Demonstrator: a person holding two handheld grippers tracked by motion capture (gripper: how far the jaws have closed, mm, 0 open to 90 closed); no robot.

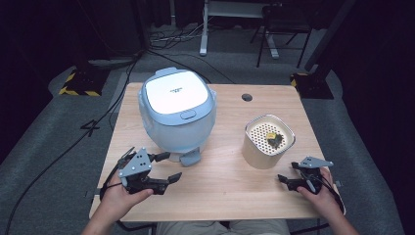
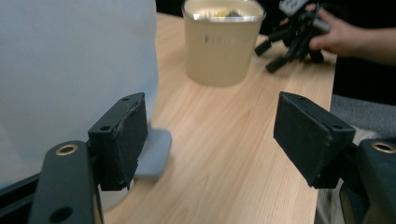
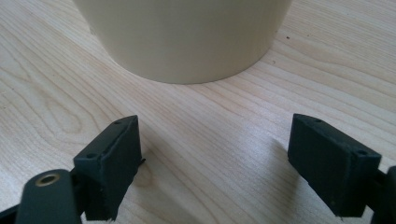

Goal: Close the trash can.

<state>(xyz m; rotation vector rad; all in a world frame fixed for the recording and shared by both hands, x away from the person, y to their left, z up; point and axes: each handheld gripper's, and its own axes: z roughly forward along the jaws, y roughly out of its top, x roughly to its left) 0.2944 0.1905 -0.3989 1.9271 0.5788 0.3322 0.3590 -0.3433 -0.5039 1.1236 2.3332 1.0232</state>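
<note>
Both grippers spread, holding nothing: left gripper (image 1: 165, 167) just beside the closed rice cooker (image 1: 177, 108), right gripper (image 1: 285, 179) near the beige pot (image 1: 268, 141). Nothing grasped yet; all handling remains.

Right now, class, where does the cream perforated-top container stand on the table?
In the high view, the cream perforated-top container stands on the right side of the wooden table, right of the pale blue rice cooker and just beyond the right tongs.
</note>
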